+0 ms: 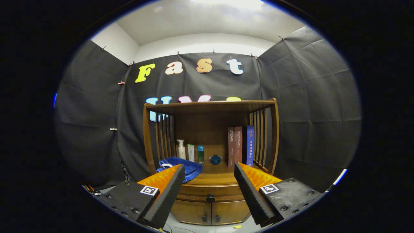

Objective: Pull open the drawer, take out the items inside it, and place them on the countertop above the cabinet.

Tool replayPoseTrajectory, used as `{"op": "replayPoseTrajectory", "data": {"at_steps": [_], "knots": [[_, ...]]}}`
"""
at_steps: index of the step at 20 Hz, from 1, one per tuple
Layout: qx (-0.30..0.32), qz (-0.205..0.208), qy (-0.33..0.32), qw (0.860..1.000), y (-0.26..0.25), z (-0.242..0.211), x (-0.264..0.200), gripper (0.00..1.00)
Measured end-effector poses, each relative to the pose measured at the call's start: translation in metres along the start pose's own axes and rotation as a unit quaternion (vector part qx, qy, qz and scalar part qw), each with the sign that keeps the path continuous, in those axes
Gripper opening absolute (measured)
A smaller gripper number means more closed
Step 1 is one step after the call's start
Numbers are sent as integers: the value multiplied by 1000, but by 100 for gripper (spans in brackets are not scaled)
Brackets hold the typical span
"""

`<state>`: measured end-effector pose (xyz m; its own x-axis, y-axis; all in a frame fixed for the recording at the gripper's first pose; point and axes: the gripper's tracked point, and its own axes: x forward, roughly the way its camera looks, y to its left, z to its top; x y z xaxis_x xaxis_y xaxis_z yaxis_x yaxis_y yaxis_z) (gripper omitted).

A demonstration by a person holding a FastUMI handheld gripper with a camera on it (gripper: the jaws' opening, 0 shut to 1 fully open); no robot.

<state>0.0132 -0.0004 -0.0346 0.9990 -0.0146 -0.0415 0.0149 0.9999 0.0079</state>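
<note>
A brown wooden cabinet (210, 181) stands ahead against the booth wall. Its drawer (197, 193) sits shut below the countertop (215, 178), with a small dark knob (210, 196) at its middle. My gripper (209, 170) is open, fingers wide apart, nothing between them. It hangs in front of the cabinet, some way back from it, with the knob seen low between the two fingers. What lies inside the drawer is hidden.
On the countertop lie a blue towel (186, 165), a pump bottle (181, 149), a tube (191, 152), a teal bottle (201, 153), a small blue bowl (215, 159) and three upright books (240, 145). Slatted sides and a top shelf (210, 106) enclose it. Two lower doors (210, 212) sit beneath the drawer.
</note>
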Motion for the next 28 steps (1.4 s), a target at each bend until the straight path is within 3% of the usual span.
{"op": "replayPoseTrajectory", "data": {"at_steps": [10, 18, 24, 28], "knots": [[17, -1, 70, 997, -5, -96, 56, 99], [35, -15, 164, 986, -8, -208, 119, 99], [31, -25, 222, 974, -12, -274, 152, 94], [28, -31, 247, 968, -12, -299, 165, 85]]}}
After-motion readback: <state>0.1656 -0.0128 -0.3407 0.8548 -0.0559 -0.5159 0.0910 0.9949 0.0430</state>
